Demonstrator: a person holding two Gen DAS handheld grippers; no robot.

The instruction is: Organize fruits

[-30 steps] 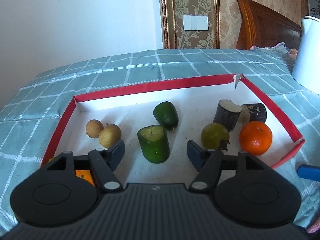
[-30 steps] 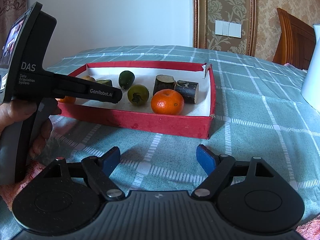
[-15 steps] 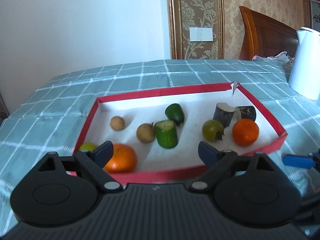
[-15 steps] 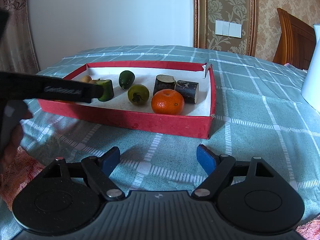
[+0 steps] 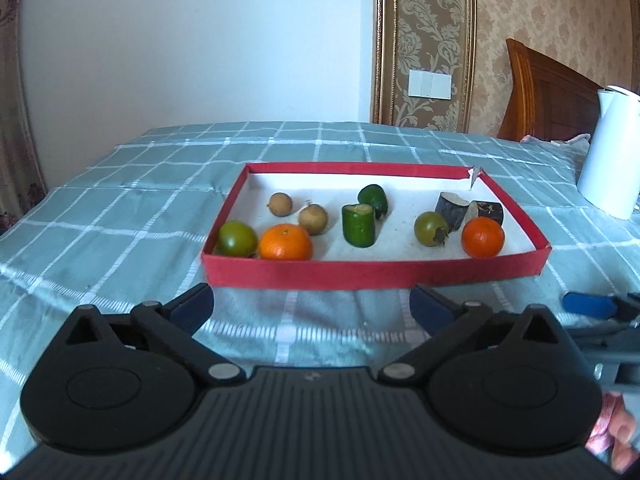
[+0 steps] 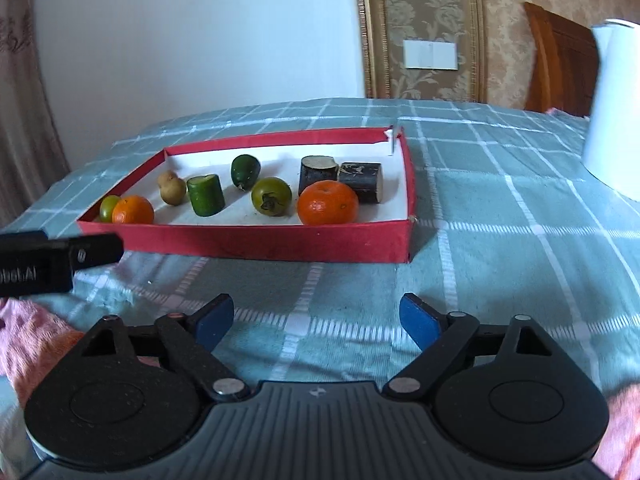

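A red box with a white floor lies on the checked cloth. Inside sit two oranges, two green round fruits, two small brown fruits, two green cut pieces and two dark cut pieces. My left gripper hovers over the cloth in front of the box, its jaws opening wide with nothing between them. My right gripper is also short of the box, jaws opening, empty.
A white jug stands on the cloth to the right of the box. A wooden headboard rises behind it. The left gripper's black finger shows at the left of the right wrist view. Pink cloth lies at the near left.
My left gripper has pulled back out of the box and spread its jaws; an orange and a green fruit now show at the box's near left corner. The right gripper's jaws widened slightly.
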